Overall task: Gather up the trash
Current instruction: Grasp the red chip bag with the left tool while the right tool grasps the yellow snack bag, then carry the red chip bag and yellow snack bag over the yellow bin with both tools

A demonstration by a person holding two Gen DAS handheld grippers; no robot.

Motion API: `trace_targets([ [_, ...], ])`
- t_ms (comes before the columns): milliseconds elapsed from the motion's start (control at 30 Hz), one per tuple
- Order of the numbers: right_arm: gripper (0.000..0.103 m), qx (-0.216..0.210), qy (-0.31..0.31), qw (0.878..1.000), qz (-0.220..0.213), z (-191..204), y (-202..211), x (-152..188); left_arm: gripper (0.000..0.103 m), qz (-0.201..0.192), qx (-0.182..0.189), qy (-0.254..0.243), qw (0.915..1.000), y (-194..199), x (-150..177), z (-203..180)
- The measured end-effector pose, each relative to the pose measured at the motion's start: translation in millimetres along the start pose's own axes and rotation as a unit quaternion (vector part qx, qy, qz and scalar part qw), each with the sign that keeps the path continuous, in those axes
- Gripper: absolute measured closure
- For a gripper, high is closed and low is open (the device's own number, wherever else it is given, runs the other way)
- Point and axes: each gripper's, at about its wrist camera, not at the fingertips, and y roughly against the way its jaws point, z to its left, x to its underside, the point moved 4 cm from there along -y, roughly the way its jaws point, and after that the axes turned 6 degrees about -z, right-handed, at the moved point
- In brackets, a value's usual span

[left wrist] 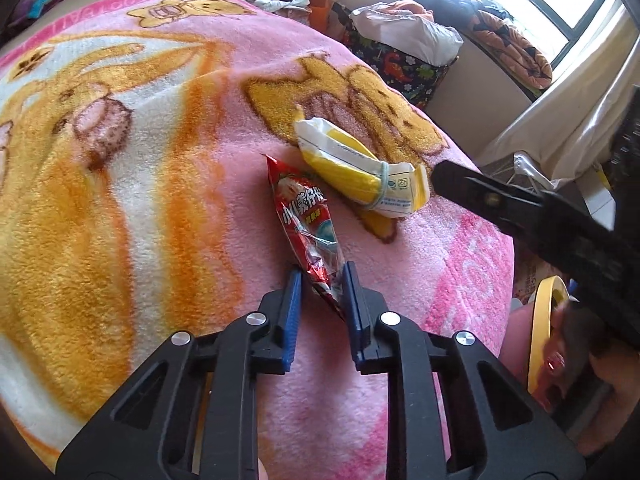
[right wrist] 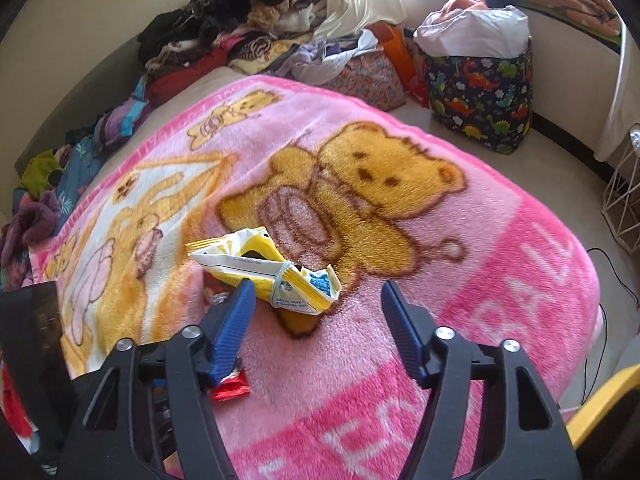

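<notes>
A red snack wrapper lies on the pink cartoon blanket. My left gripper is closed on the wrapper's near end, both blue pads touching it. A yellow-and-white packet tied with a rubber band lies just beyond. In the right wrist view the packet sits ahead of my right gripper, which is open and empty; its left finger hides part of the red wrapper. The right gripper also shows in the left wrist view.
A dinosaur-print fabric bin stuffed with clothes stands on the floor beyond the bed. Piles of clothes line the wall. A white wire rack stands at the right. A yellow rim shows beside the bed.
</notes>
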Motion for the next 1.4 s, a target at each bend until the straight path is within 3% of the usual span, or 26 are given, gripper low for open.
trace_targets([
  [133,0.058,0.000,0.017,1.000,0.012,8.8,-15.8,0.4,0.092,-0.002,0.001,0.003,1.0000,6.5,2.4,7.6],
  [233,0.081,0.004,0.030,0.999,0.018,12.8,-20.9,2.1,0.092,-0.004,0.002,0.004,1.0000,11.9,4.0,10.8],
  [400,0.094,0.006,0.031,0.999,0.010,13.6,-11.2,7.9,0.092,-0.010,0.002,0.003,0.9999,18.2,3.4,9.7],
  [933,0.096,-0.008,-0.045,0.997,-0.065,-4.8,76.6,31.4,0.092,-0.027,0.028,-0.021,0.9990,39.0,3.2,-26.0],
  [1400,0.097,-0.010,-0.071,0.992,-0.108,-15.0,133.2,37.9,0.092,-0.042,0.051,-0.055,0.9963,59.4,4.9,-67.0],
])
